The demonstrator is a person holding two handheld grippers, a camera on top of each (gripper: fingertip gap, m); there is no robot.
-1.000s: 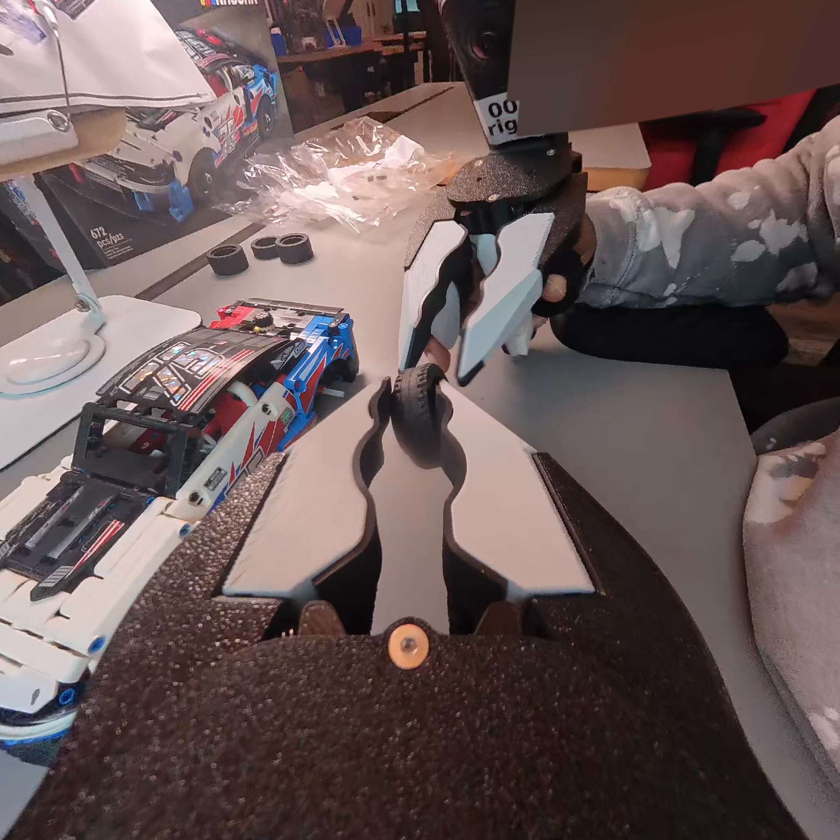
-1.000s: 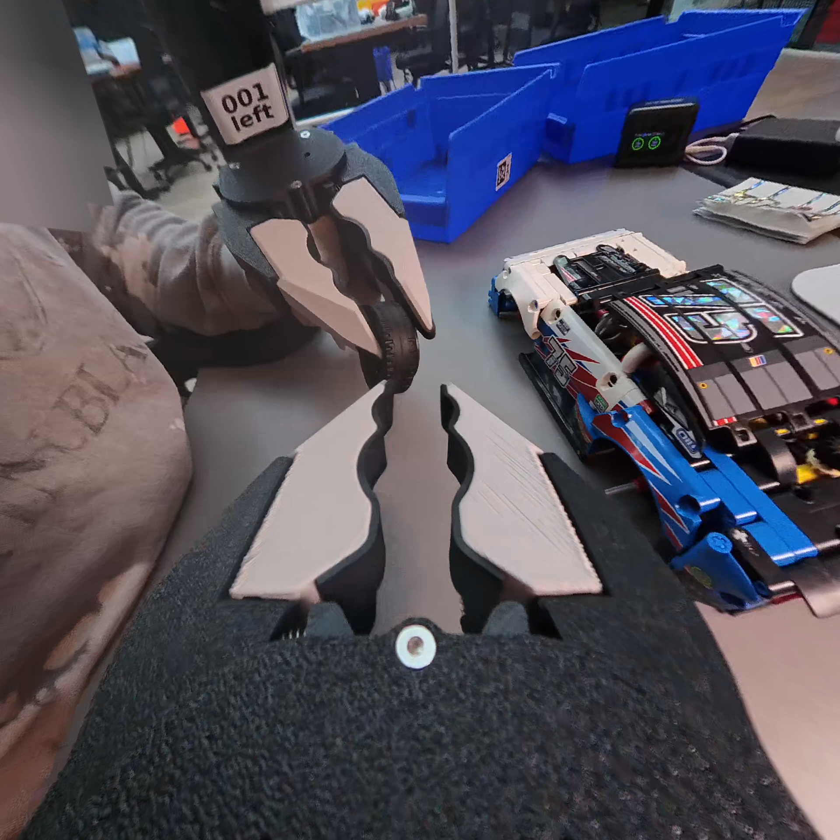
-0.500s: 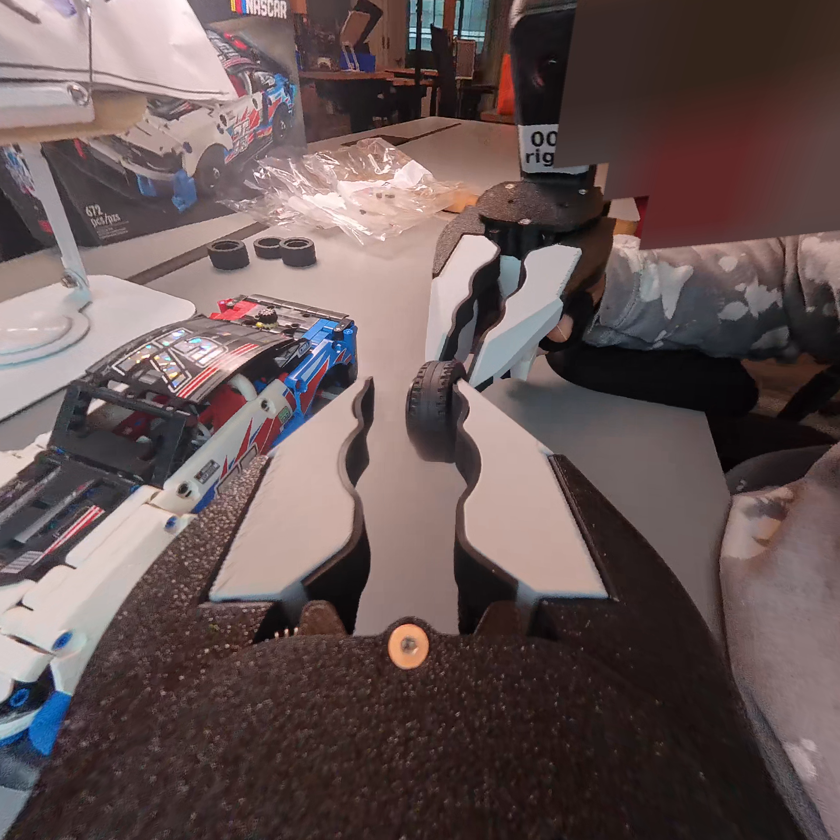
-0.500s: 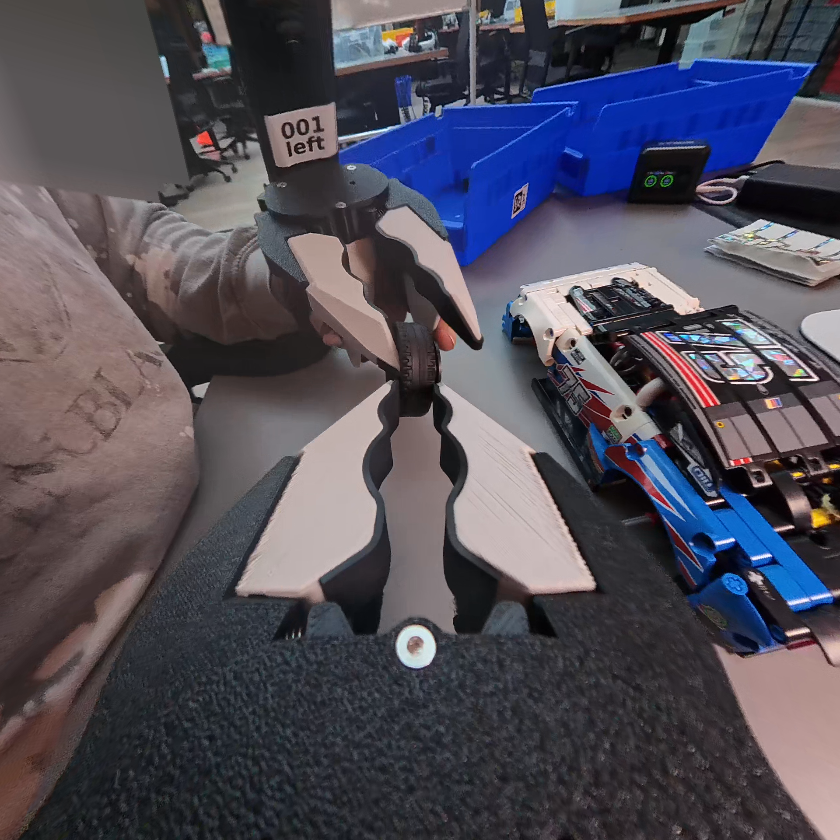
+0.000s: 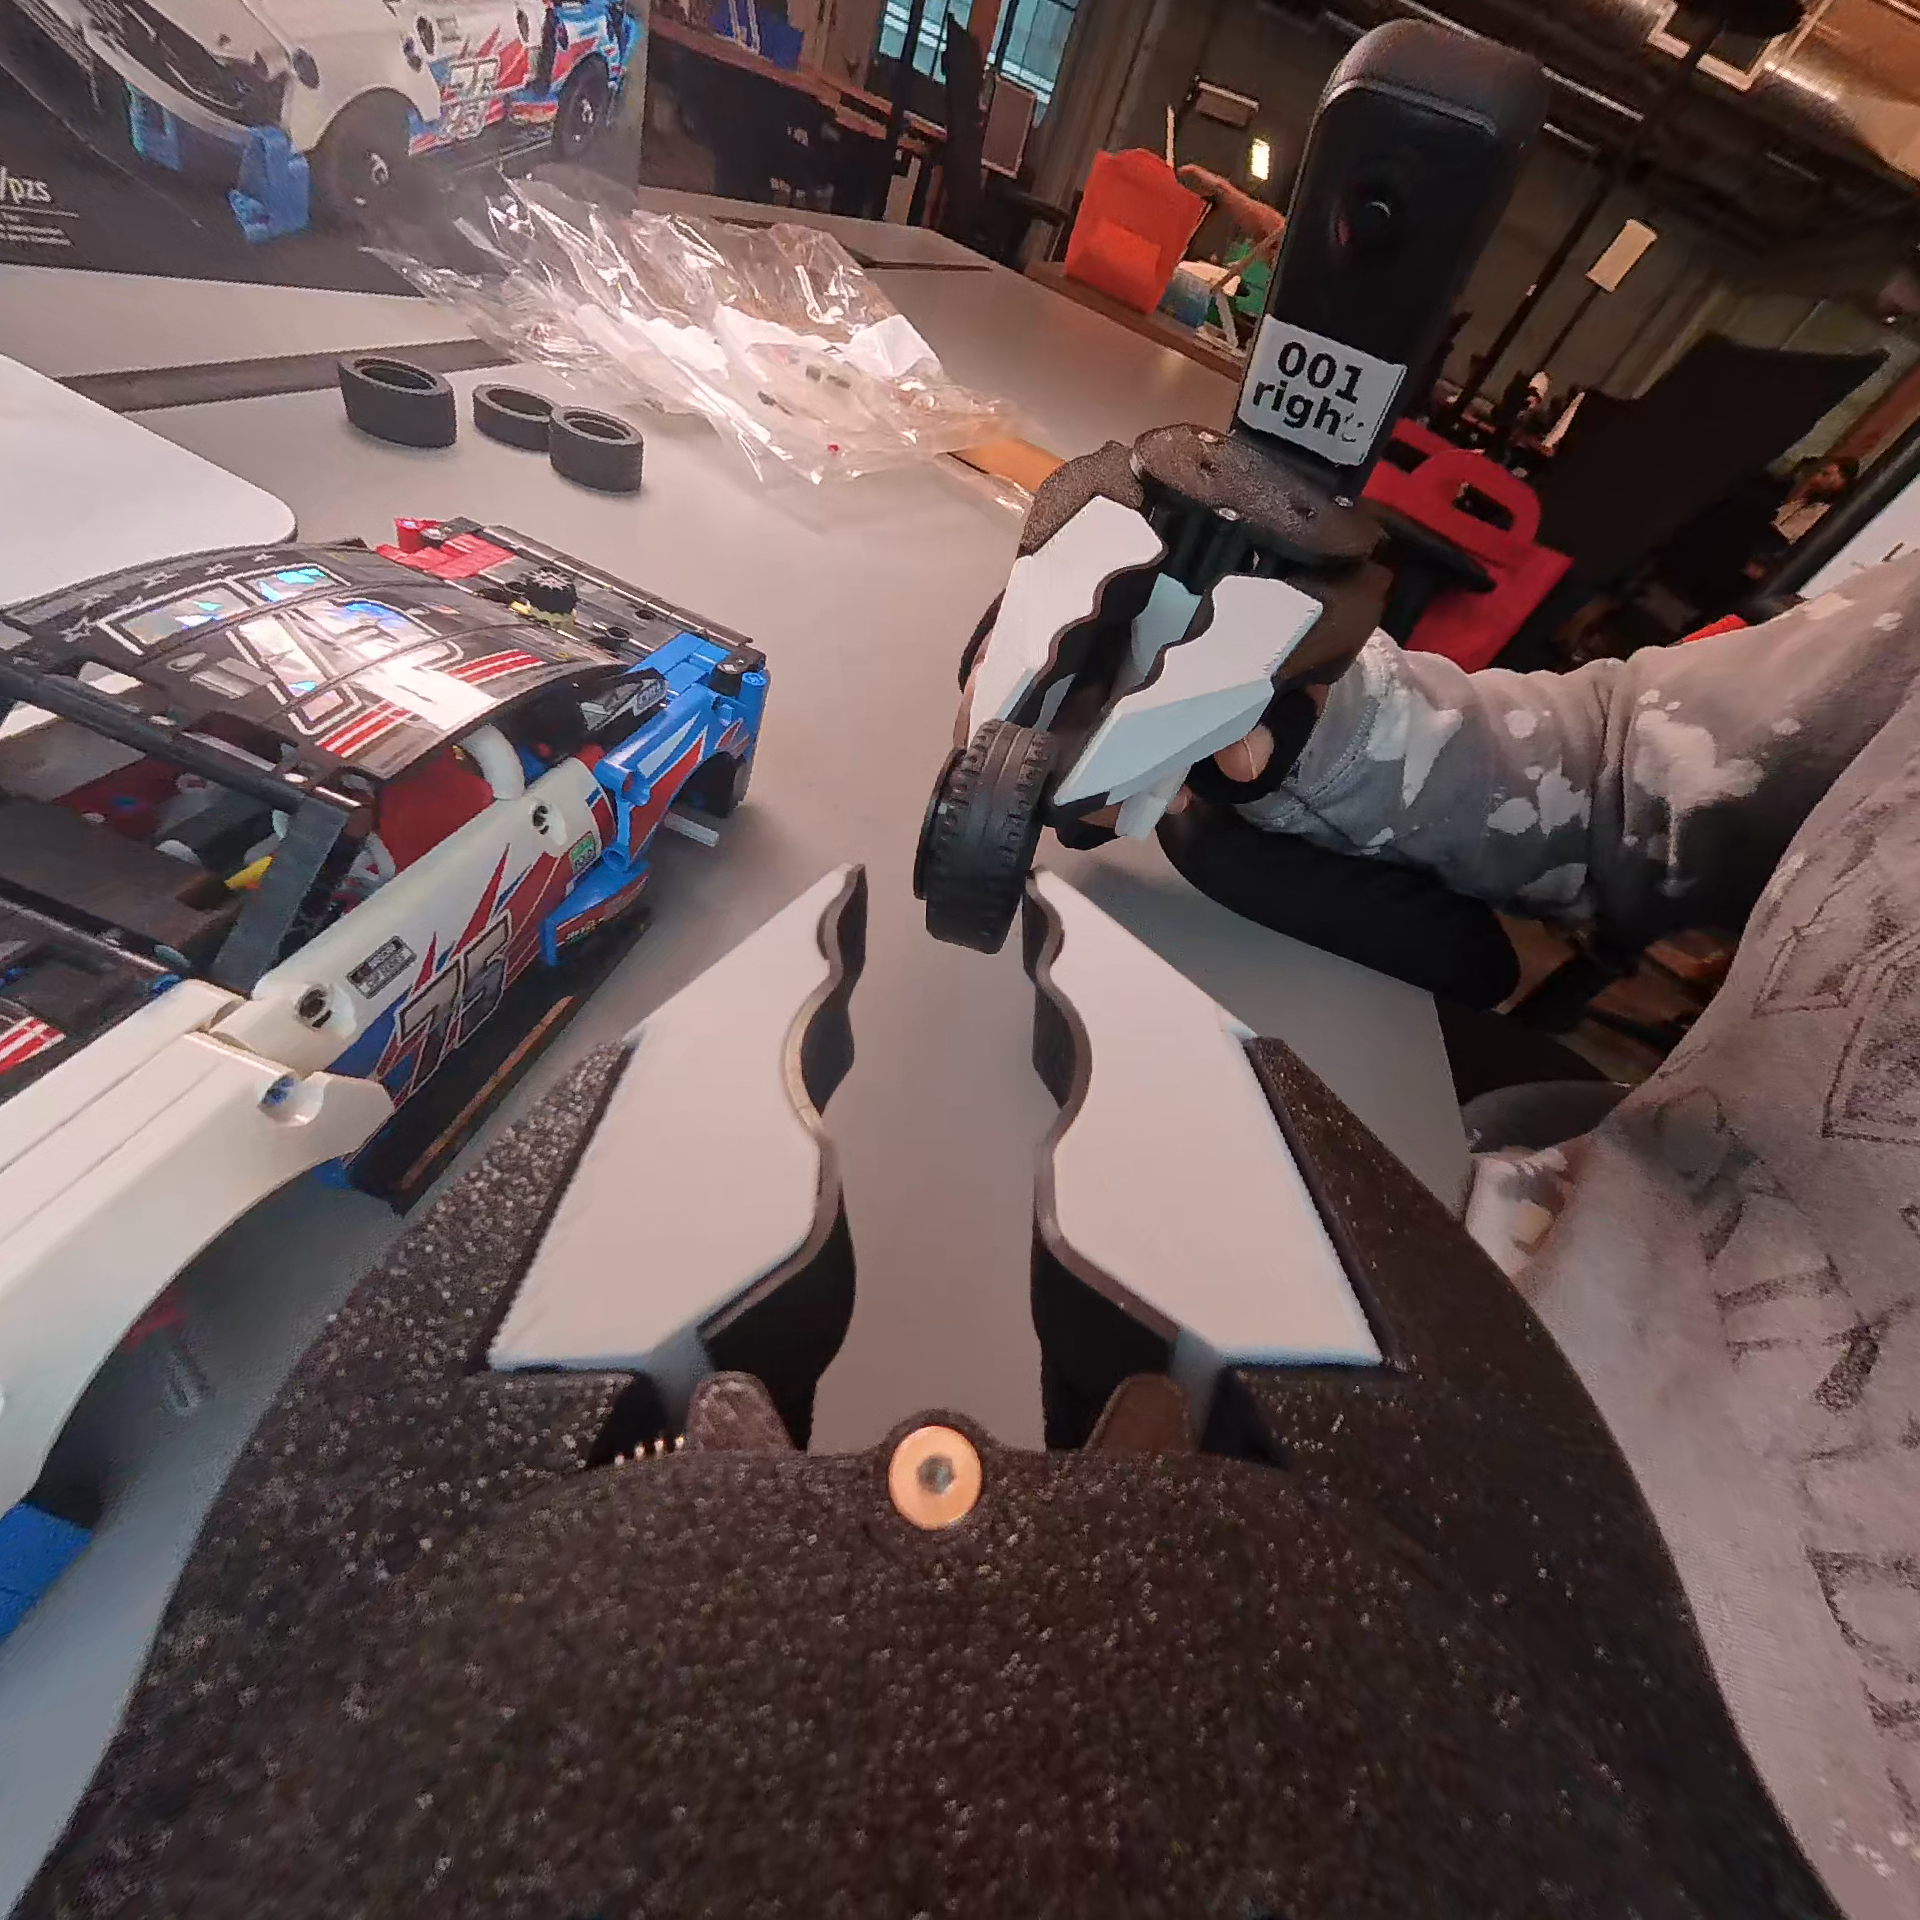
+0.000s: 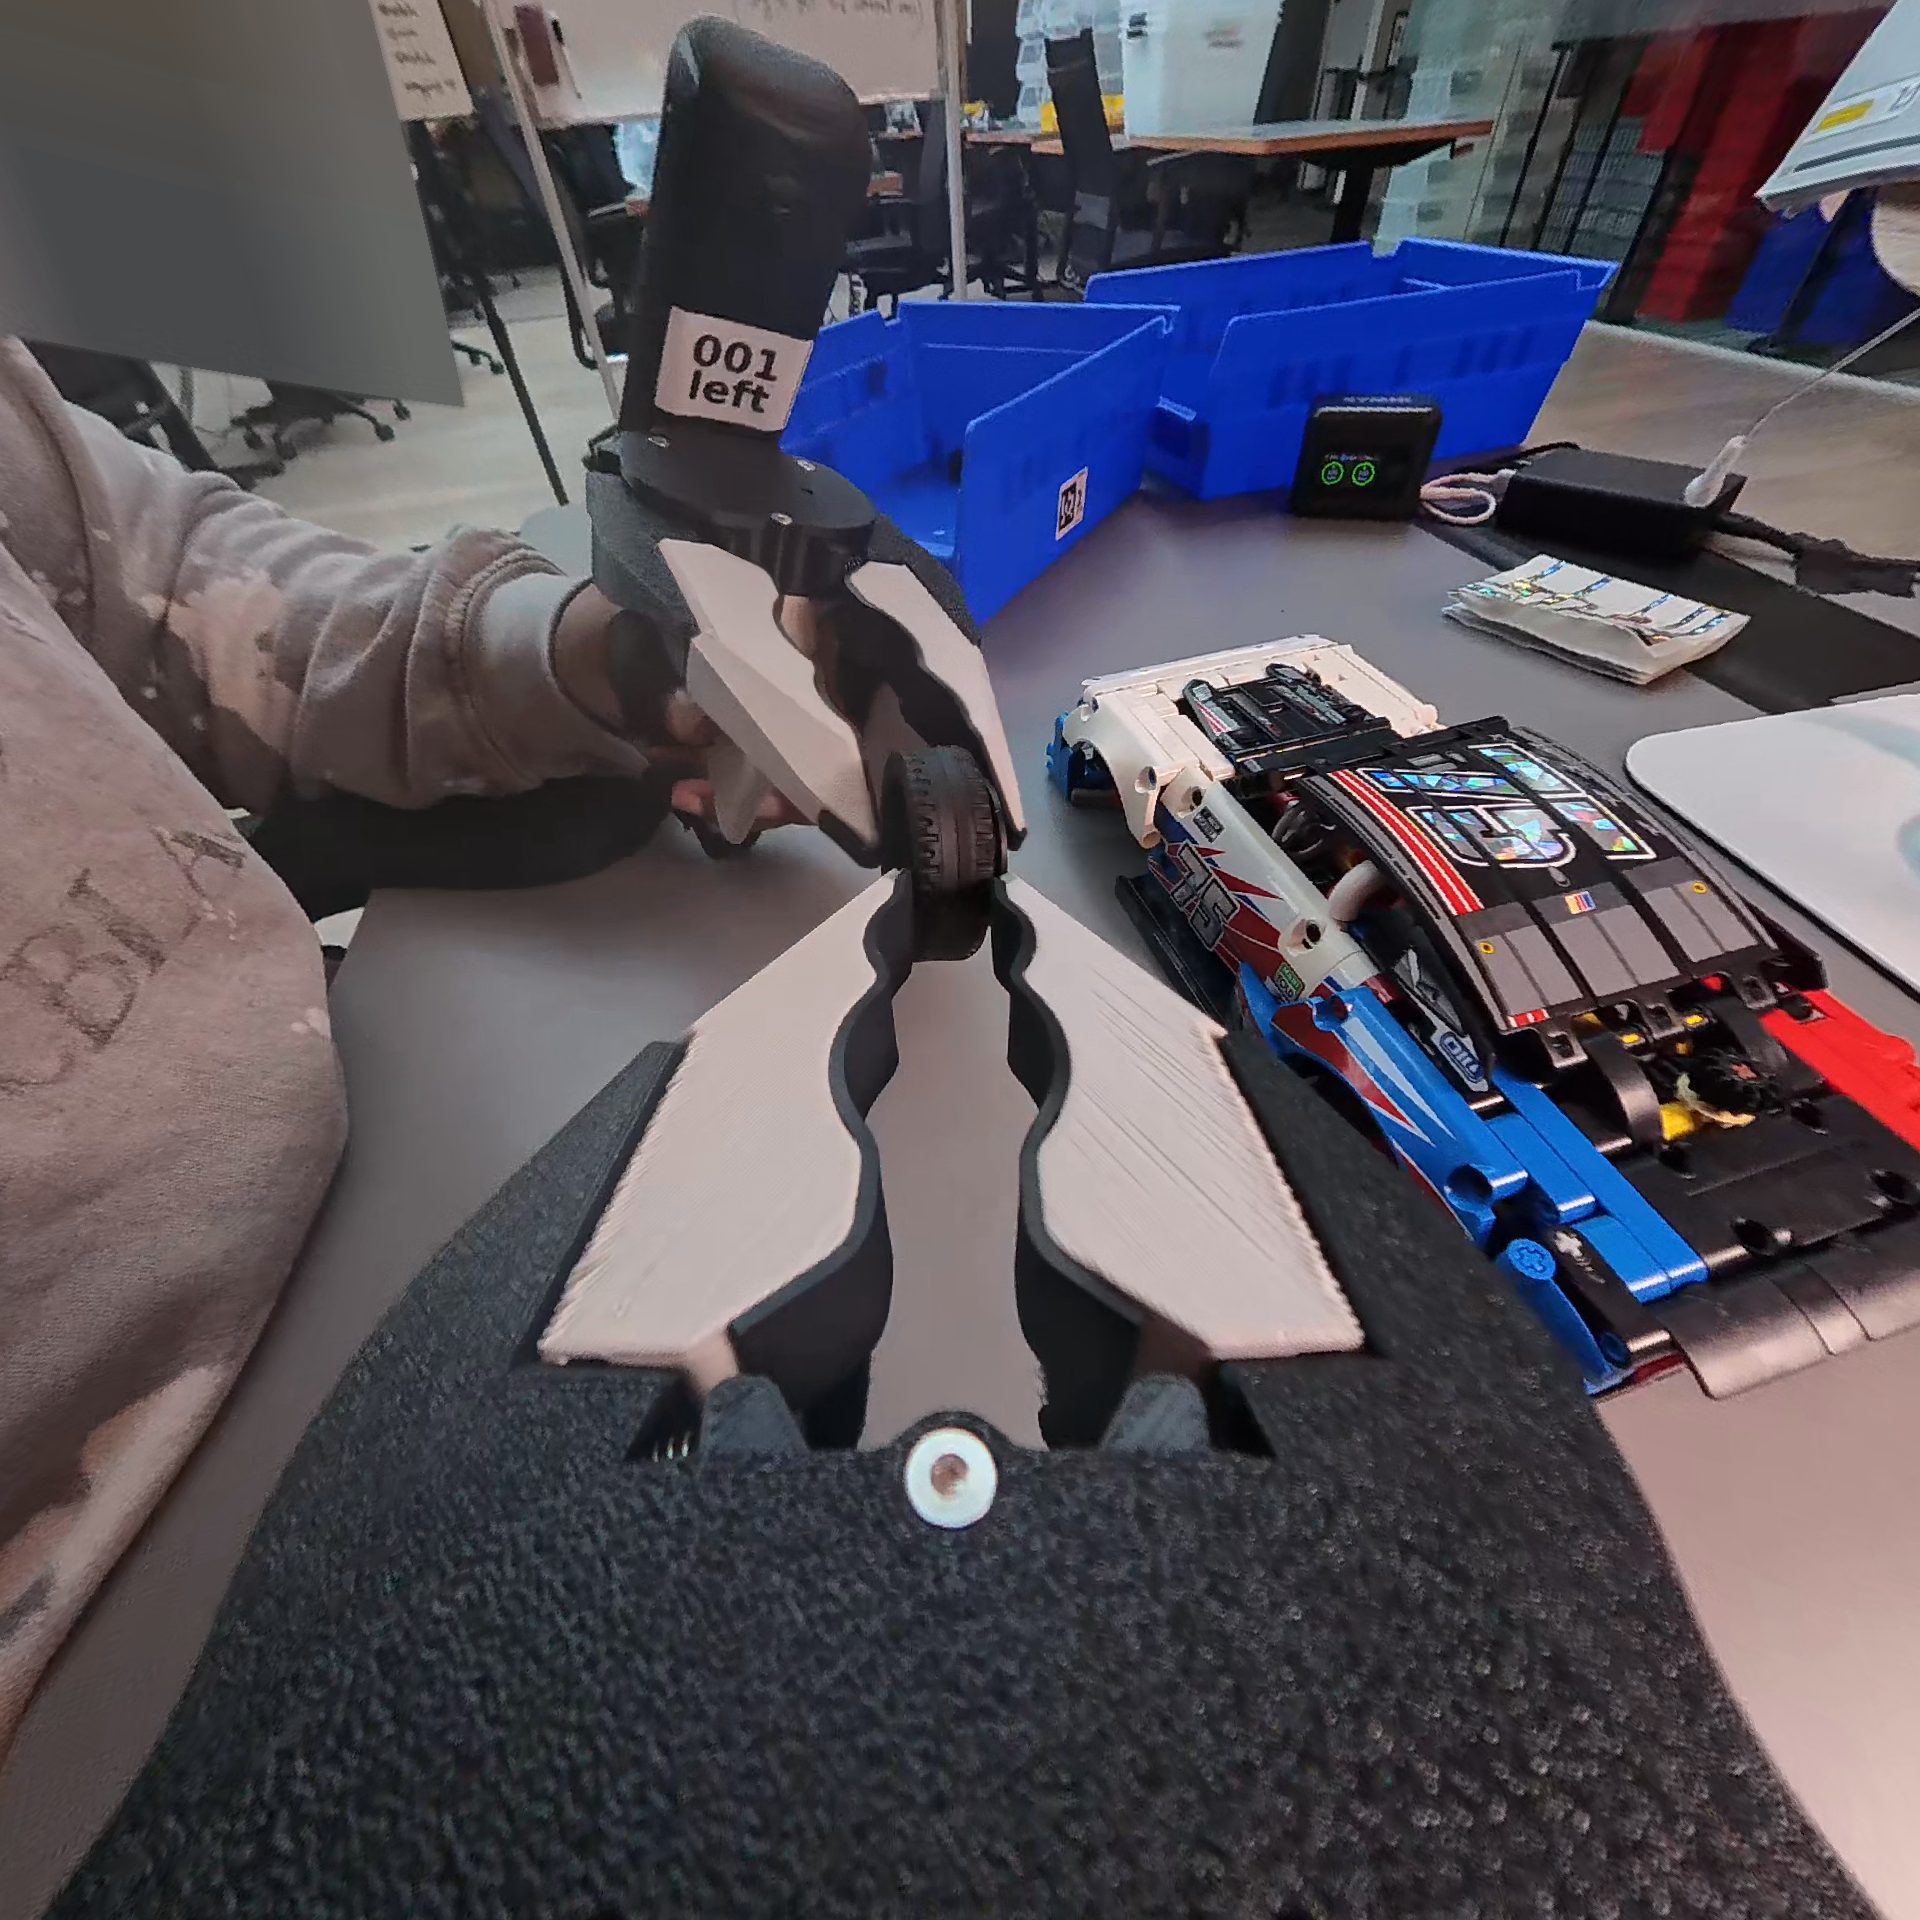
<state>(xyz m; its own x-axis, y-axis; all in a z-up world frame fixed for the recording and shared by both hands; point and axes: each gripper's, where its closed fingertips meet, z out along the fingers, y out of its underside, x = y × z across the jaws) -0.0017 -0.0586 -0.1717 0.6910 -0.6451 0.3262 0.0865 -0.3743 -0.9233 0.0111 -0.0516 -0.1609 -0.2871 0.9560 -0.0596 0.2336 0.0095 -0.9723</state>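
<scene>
A small black toy wheel [image 6: 943,862] is held above the grey table. My right gripper [image 6: 948,883] is shut on it, its fingertips on either side of the tread. In the left wrist view the wheel [image 5: 977,831] hangs from the right gripper [image 5: 1023,769], just ahead of my left gripper [image 5: 945,883]. The left gripper is open, its jaws wider than the wheel, which sits close to its right fingertip. In the right wrist view the left gripper [image 6: 935,831] straddles the wheel's far side. A white, blue and black brick race car [image 5: 364,831] [image 6: 1455,935] lies beside both grippers.
Three loose black tyres [image 5: 514,416] and crumpled clear plastic bags [image 5: 727,343] lie behind the car, with the car's box [image 5: 312,135] at the back. Blue bins [image 6: 1039,436], a black device [image 6: 1363,457], sticker sheets [image 6: 1590,618] and a white lamp base [image 6: 1787,810] stand beyond. Both grippers' tips are close together, under 4 cm apart.
The left gripper held the wheel and has opened off it. The right gripper moved in and shut on the wheel, and now holds it.
</scene>
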